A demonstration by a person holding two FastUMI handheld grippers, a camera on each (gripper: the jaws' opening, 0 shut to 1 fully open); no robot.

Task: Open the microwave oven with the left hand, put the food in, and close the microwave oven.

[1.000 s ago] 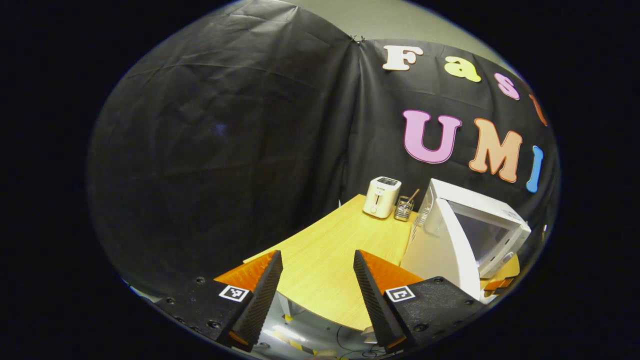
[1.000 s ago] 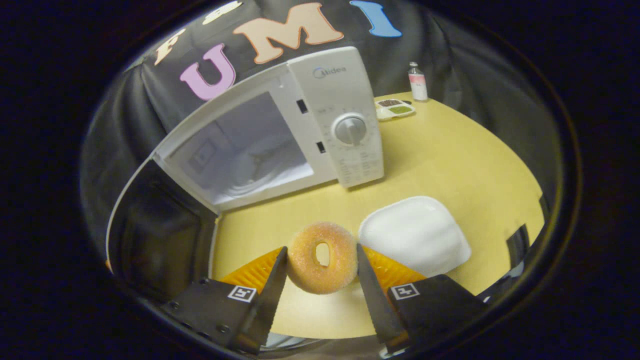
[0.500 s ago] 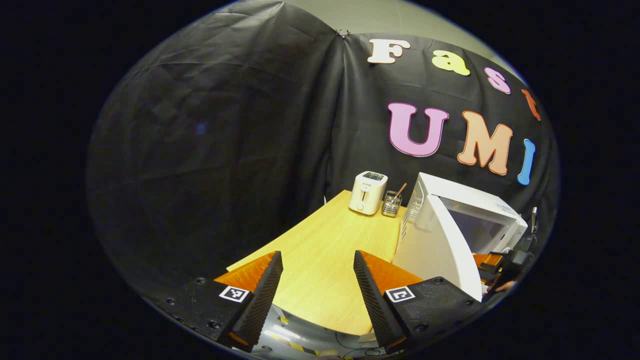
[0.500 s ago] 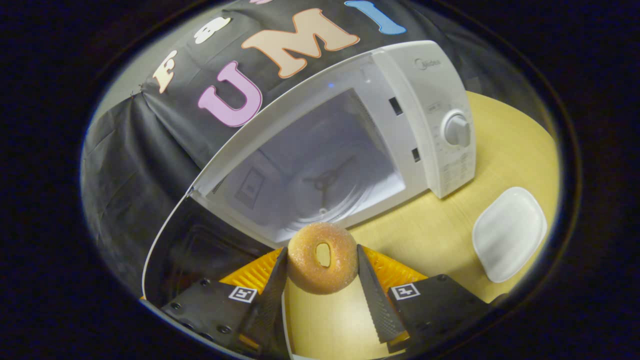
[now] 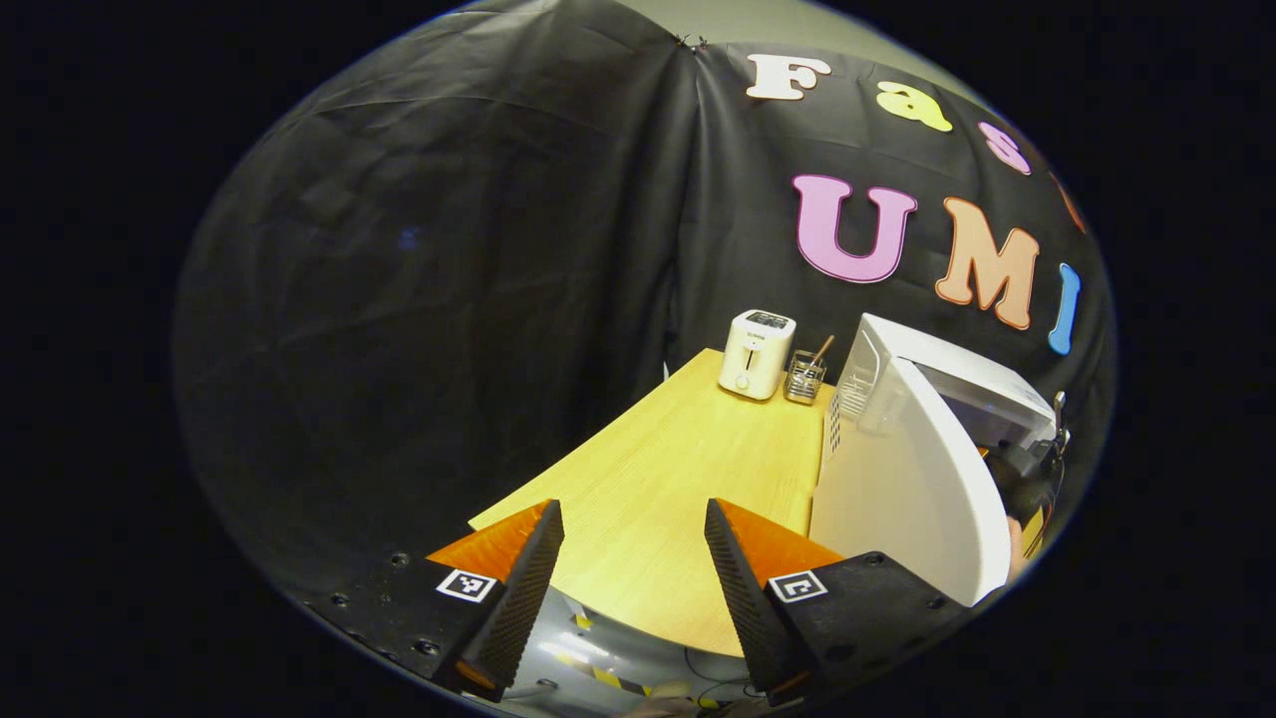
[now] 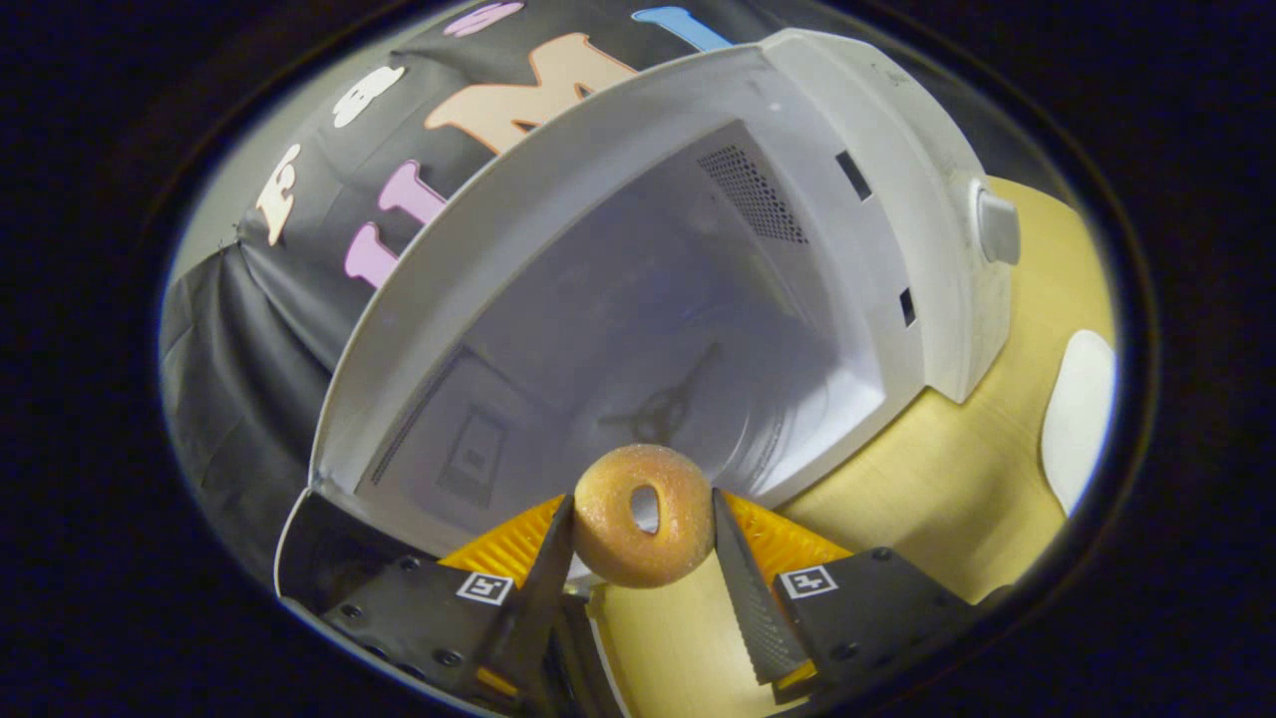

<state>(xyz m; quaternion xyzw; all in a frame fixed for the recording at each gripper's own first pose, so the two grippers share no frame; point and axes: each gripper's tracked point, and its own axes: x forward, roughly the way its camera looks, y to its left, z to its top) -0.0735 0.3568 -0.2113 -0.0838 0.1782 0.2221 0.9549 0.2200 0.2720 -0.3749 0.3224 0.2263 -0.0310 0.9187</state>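
The white microwave stands with its door swung wide at the lower left, and its pale cavity with the turntable hub lies right ahead. My right gripper is shut on a sugared donut, held upright just in front of the cavity's mouth. In the left gripper view the same microwave sits at the right, its open door edge-on toward me. My left gripper hangs open over the near edge of the wooden table, left of the door, with nothing between its fingers.
A white toaster and a glass holder with sticks stand at the table's back. A white plate lies on the table to the right of the microwave. A person's hand shows behind the door edge.
My right gripper has carried the donut from over the table up to the microwave's opening, and the plate has slid off to the right of its view. The left gripper shifted only slightly.
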